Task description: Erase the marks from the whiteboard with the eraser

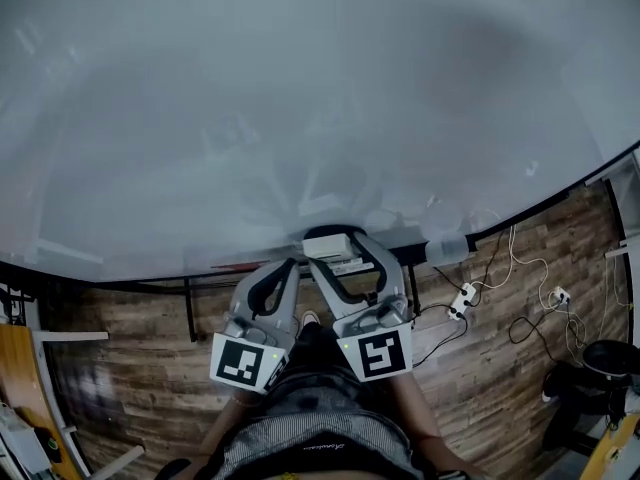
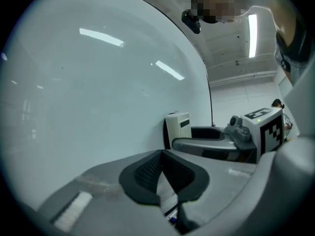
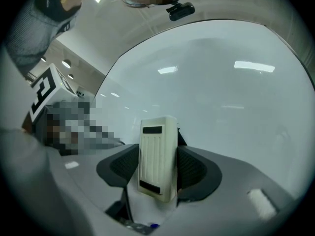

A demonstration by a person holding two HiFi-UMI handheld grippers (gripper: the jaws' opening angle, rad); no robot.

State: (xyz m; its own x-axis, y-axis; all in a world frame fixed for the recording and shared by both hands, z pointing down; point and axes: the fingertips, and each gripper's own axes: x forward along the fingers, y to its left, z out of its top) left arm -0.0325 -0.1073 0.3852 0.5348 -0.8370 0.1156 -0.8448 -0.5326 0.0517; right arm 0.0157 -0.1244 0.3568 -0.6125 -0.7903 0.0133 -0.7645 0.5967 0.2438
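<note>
**Grey grippers, marker cubes, striped top**

The left gripper (image 1: 287,265) and the right gripper (image 1: 345,258) are pale grey moulded plastic with black mesh-textured jaw pads (image 2: 147,168). Each carries a white cube with black square markers (image 1: 245,361) and a small green light. The person wears a finely striped grey top (image 1: 300,423) with a grey knit sleeve (image 3: 37,23).

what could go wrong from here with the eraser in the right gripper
The eraser sticks well past the fingers of the right gripper, so pressing it on the whiteboard may tilt or slip it. The shut left gripper sits close beside it and might bump it. Loose cables lie on the floor by the board, a possible trip.
</note>
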